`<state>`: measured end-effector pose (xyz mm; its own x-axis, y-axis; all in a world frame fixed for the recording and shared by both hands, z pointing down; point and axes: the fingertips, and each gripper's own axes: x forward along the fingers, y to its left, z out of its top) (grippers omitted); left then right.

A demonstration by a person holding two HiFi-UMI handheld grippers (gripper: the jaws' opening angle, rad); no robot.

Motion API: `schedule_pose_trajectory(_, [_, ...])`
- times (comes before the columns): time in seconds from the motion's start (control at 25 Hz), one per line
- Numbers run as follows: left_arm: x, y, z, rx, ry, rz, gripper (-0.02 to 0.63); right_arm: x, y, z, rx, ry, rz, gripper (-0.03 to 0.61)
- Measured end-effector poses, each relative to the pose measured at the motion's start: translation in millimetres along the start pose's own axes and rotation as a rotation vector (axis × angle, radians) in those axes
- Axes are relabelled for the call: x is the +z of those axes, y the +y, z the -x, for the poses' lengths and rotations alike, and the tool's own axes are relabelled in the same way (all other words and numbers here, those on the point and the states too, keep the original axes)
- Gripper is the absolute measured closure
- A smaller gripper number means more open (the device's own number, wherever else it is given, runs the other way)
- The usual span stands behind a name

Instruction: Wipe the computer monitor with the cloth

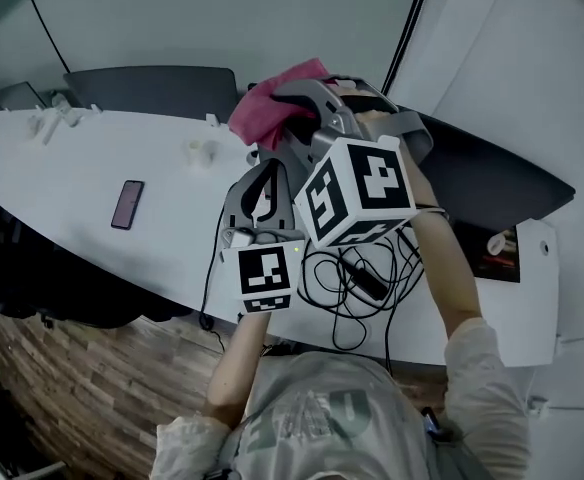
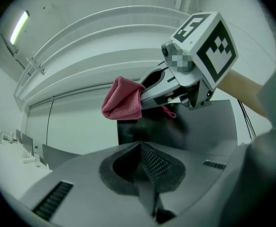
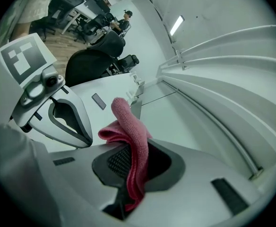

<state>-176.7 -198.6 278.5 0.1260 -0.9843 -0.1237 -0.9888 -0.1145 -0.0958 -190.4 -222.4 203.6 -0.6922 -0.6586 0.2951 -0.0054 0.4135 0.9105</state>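
Pink fleecy cloth (image 3: 129,121) hangs clamped in the right claw (image 3: 131,167), raised just in front of the dark flat computer monitor (image 2: 204,126). The left claw (image 2: 145,162) is closed and empty beside it. The cloth's loose folds may slip free under wiping pressure.

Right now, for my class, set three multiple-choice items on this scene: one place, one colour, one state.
1. Where is the phone? A. on the desk B. in a drawer C. in a gripper
2. What colour is the cloth? A. blue B. pink C. white
3. How is the left gripper? A. shut on the cloth B. wide open C. shut, empty
Answers: 1 A, it lies flat on the white top; 2 B, pink folds show in the right gripper; 3 C, its jaws meet with nothing between.
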Motion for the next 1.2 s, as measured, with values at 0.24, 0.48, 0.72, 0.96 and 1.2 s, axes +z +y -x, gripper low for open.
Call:
schedule_pose_trajectory(0.24, [-6.8,47.7,9.8,0.040,0.005,-0.012,0.598,27.1,0.9,-30.1,-0.011,0.008,0.009,0.522])
schedule_pose_trajectory(0.48, [-9.4,88.5,33.7,0.117,0.028,-0.021,0.598,31.5,-3.0,-38.0,-0.060,0.046,0.001,0.522])
schedule_pose_trajectory(0.72, [-14.5,101.5,53.4,0.102,0.048,-0.026,0.598,34.0,1.8,-31.5,-0.114,0.093,-0.042,0.522])
schedule_pose_trajectory(0.96, [-17.4,117.6,39.0,0.028,-0.008,-0.011,0.598,43.5,-0.3,-37.2,-0.194,0.155,-0.046,0.522])
schedule_pose_trajectory(1.2, [-27.8,141.1,23.0,-0.074,-0.025,-0.025,0.598,55.8,-6.8,-51.7,-0.347,0.264,-0.116,0.522])
